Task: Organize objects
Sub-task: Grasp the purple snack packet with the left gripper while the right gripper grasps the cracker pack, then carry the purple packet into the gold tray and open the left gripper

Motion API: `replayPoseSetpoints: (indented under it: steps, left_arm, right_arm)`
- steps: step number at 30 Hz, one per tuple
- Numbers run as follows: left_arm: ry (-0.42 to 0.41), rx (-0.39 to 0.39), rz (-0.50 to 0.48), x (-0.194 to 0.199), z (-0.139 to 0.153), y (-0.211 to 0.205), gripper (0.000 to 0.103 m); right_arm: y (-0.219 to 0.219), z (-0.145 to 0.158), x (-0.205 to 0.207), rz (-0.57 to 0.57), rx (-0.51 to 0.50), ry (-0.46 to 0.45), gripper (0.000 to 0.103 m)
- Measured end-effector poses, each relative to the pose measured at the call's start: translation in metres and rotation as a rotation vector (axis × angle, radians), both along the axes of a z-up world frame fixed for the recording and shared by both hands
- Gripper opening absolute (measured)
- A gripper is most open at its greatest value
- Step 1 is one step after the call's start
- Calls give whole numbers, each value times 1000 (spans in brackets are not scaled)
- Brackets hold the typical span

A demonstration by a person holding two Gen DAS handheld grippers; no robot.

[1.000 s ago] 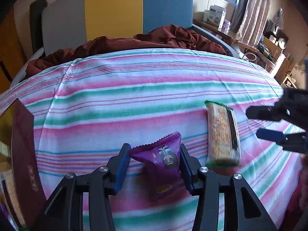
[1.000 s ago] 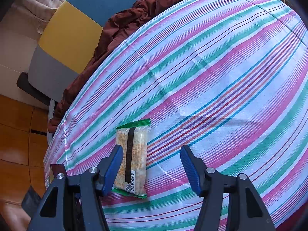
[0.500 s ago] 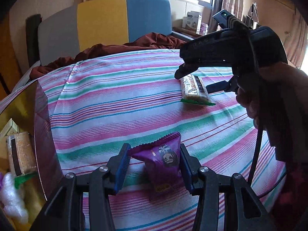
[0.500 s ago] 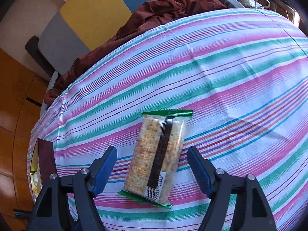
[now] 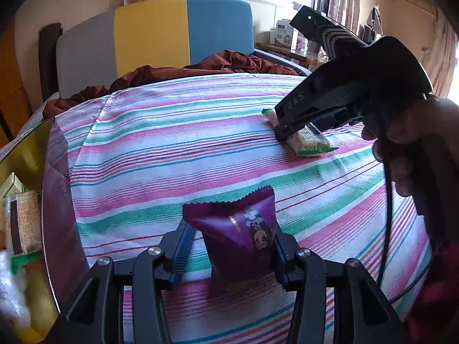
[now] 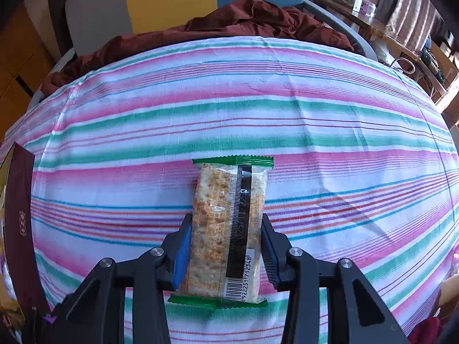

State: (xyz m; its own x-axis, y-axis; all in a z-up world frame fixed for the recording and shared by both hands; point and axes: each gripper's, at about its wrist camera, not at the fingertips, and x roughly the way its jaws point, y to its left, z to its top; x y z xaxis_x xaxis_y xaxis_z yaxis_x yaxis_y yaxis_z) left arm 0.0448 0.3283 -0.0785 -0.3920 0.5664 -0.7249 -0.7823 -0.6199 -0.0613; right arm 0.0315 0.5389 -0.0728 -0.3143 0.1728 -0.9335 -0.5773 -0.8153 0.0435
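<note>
**Both grippers loaded, cracker grip closing**

Left gripper is clamped on the purple snack pouch, held just over the striped cloth. Right gripper: jaws closing on the cracker pack, which lies flat between its pads. Seat the pinch mid-pack, squeeze lightly to spare the crackers, then lift straight up.

Left tongs clamped — right tongs closing.
</note>
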Motion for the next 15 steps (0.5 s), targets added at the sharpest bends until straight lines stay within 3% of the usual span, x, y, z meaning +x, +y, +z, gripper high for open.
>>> replayPoseSetpoints:
  steps: [9, 12, 15]
  left_arm:
    - [7, 0, 1, -1, 0, 0, 49]
    - [28, -13, 6, 1, 0, 0, 39]
    - [40, -24, 6, 3, 1, 1, 38]
  right_arm:
    - [-6, -7, -2, 66, 24, -31, 43]
    - [-11, -9, -5, 73, 36, -35, 43]
    - [-12, -9, -7, 81, 52, -39, 43]
